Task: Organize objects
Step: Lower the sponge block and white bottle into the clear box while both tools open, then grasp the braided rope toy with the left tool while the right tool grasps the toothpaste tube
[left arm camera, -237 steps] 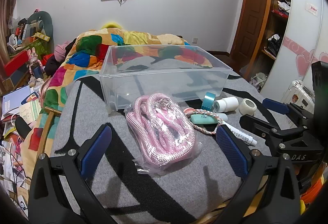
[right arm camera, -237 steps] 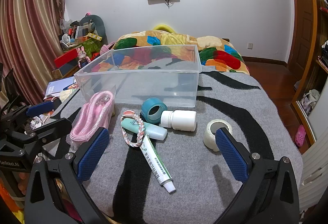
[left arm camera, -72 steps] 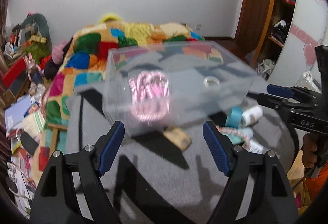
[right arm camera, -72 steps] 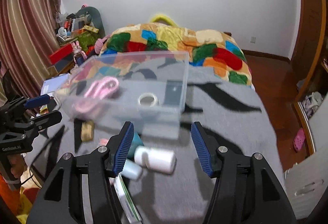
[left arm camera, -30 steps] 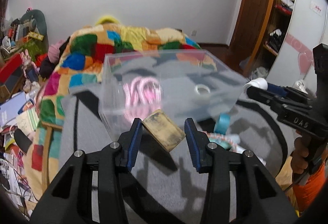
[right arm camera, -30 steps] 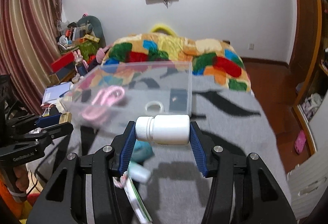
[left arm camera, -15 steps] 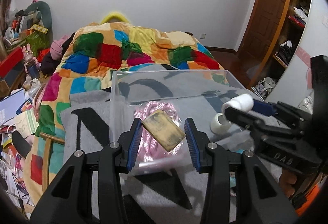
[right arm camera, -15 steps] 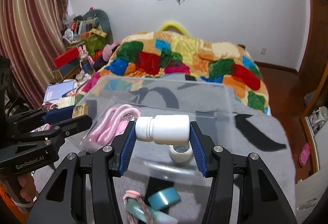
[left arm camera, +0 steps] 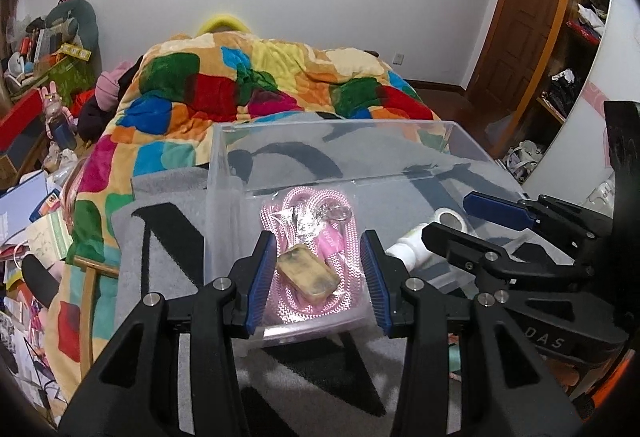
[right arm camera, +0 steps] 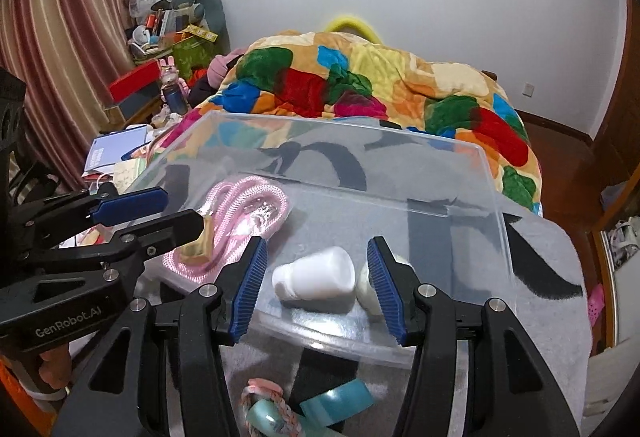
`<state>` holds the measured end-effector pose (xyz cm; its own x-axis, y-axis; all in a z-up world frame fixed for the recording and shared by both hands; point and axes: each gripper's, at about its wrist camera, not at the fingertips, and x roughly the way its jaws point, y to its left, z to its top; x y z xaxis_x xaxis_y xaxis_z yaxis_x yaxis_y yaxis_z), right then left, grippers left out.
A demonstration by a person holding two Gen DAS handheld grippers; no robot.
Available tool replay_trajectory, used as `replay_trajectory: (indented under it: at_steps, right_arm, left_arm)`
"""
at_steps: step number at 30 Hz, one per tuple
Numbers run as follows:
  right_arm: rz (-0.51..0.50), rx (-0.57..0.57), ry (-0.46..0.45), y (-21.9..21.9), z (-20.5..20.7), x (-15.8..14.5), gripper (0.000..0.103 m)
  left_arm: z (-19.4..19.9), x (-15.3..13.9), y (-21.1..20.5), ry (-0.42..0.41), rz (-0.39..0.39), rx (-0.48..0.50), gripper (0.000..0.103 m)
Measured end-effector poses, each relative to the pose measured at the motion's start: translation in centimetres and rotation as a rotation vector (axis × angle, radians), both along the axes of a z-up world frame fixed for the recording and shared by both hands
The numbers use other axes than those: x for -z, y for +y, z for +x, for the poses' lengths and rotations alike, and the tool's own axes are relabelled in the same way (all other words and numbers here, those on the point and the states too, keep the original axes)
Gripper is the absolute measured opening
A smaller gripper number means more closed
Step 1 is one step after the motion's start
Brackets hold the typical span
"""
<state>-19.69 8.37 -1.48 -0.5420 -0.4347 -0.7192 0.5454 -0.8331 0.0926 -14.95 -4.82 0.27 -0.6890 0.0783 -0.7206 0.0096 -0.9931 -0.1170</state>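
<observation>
1. the left gripper (left arm camera: 318, 273) hangs over the near left end of the clear bin (left arm camera: 218, 173), jaws parted around a tan block (left arm camera: 306, 273) with gaps at both sides; the block lies on the bagged pink rope (left arm camera: 320, 221).
2. the right gripper (right arm camera: 316, 277) is spread wide over the bin's near right; the white bottle (right arm camera: 316, 275) lies on the bin floor, touching neither pad, just beside a tape roll (right arm camera: 368, 293).
3. a teal tape roll (right arm camera: 340, 403) sits outside, near the front wall.

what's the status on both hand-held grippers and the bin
Left hand-held gripper open, tan block dropped on pink rope. Right hand-held gripper open, white bottle released in bin. Teal tape outside.
</observation>
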Motion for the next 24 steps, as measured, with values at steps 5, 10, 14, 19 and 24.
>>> replay_trajectory:
  at_steps: [5,10,14,19,24]
  right_arm:
    - [-0.015,-0.004,0.037,1.3,1.3,-1.4,0.05]
    - [-0.043,-0.002,0.07,3.5,3.3,-2.5,0.05]
    - [-0.061,0.002,0.068,5.3,4.9,-2.4,0.05]
    - [-0.036,0.003,0.014,7.0,6.4,0.0,0.05]
    - [-0.019,0.005,-0.059,8.3,7.5,2.8,0.05]
  left_arm:
    - [1.6,-1.4,0.1,0.045,-0.017,0.006,0.044]
    - [3.6,-2.1,0.5,0.064,-0.009,0.022,0.045]
    - [5.0,-1.4,1.4,0.052,-0.006,0.051,0.049]
    - [6.1,1.0,3.3,-0.012,-0.006,0.114,0.05]
    - [5.2,3.8,5.7,-0.092,-0.029,0.16,0.05]
